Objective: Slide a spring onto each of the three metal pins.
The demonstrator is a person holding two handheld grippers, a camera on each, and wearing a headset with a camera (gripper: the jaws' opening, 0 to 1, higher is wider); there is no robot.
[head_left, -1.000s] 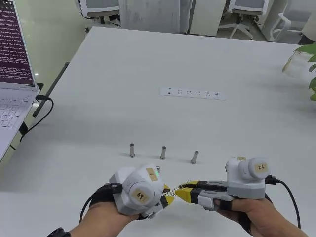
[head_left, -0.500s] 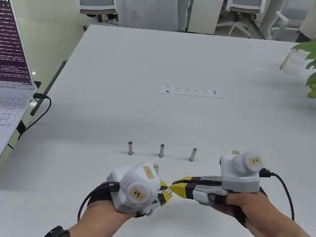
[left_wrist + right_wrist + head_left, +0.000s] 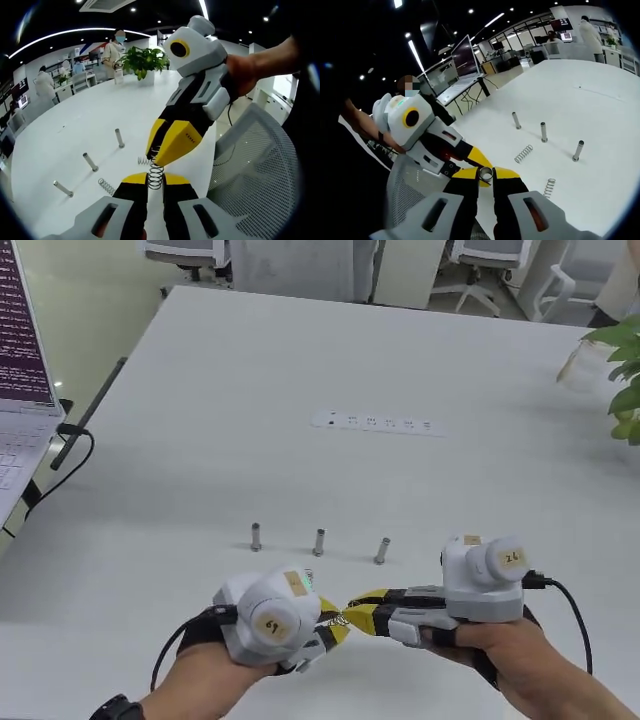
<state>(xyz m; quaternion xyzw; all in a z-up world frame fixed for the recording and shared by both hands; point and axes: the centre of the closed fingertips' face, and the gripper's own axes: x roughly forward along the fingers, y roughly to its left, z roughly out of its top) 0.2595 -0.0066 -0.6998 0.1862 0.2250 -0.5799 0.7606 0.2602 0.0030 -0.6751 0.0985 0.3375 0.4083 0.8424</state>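
Left gripper (image 3: 333,630): held low in the left hand (image 3: 205,680), jaws pointing to the right and closed on one end of a spring (image 3: 156,175). Right gripper (image 3: 357,612): held in the right hand (image 3: 500,645), lying about level, jaws pointing to the left and closed on the same spring's other end. The two yellow jaw ends meet nose to nose, almost touching, with both forearms reaching in from the near edge.

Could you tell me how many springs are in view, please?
3. One spring is held between the left gripper and right gripper; a second spring and a third spring lie loose on the table.
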